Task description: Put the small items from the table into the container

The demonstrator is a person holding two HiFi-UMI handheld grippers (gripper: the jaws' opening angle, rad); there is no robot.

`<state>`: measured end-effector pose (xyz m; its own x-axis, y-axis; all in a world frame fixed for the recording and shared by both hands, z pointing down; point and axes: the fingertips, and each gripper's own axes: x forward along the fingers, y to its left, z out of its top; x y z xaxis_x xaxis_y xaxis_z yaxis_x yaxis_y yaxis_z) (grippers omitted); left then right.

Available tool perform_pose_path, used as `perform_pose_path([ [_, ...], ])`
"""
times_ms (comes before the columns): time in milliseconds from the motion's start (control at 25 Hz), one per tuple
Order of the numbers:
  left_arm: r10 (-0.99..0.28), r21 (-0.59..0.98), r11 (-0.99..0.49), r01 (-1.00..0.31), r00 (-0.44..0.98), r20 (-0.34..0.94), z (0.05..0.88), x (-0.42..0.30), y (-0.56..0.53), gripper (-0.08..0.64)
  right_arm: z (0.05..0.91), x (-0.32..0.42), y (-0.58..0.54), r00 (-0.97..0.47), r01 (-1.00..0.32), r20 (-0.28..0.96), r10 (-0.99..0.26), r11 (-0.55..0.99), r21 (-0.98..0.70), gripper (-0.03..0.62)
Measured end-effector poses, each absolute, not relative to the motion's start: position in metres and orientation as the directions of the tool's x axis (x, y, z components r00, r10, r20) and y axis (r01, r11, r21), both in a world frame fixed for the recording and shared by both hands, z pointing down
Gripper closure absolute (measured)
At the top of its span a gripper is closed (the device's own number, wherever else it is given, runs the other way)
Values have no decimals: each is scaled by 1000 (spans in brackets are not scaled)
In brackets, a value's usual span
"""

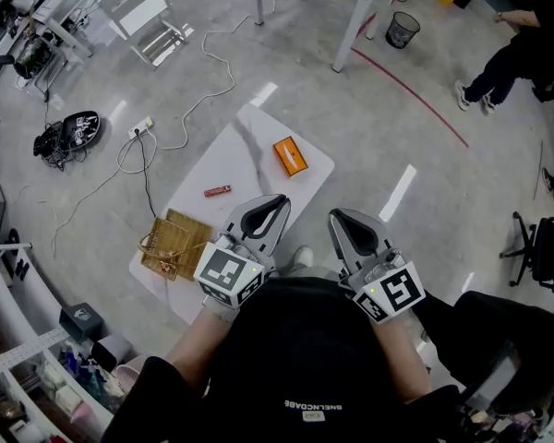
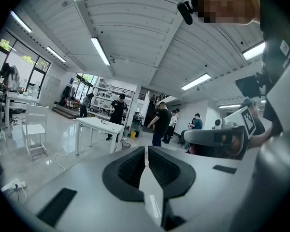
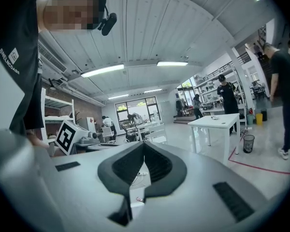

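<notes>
A woven basket (image 1: 174,244) sits at the table's (image 1: 245,132) near left corner, with a small red item (image 1: 217,191) mid-table and an orange box (image 1: 290,155) towards the far right corner. At the near edge, the left gripper (image 1: 278,199) and the right gripper (image 1: 338,216) hover with jaws closed together, holding nothing.
</notes>
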<state>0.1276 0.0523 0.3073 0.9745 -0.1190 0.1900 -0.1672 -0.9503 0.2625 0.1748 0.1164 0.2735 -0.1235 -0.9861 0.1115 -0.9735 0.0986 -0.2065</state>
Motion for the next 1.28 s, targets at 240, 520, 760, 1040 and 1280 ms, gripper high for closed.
perform_pose_path([
  [240,-134,266,-940,-216,947,293,352,106,30,547,287,167,112,-131,-969,149,-980,95,-227,581],
  [520,-164,239,-929,-282,895,415,402,75,2,501,299,152,103,-150,-963,195,-969,98,-251,581],
  [760,-149,188,-941,-280,845,514,443,57,-17,460,311,142,89,-158,-956,221,-962,94,-276,581],
  [1040,-152,165,-936,-310,781,606,495,40,-42,428,328,126,80,-178,-948,251,-951,97,-304,581],
  [1280,-182,132,-920,-369,700,691,548,20,-71,397,345,116,77,-180,-944,278,-944,87,-317,581],
])
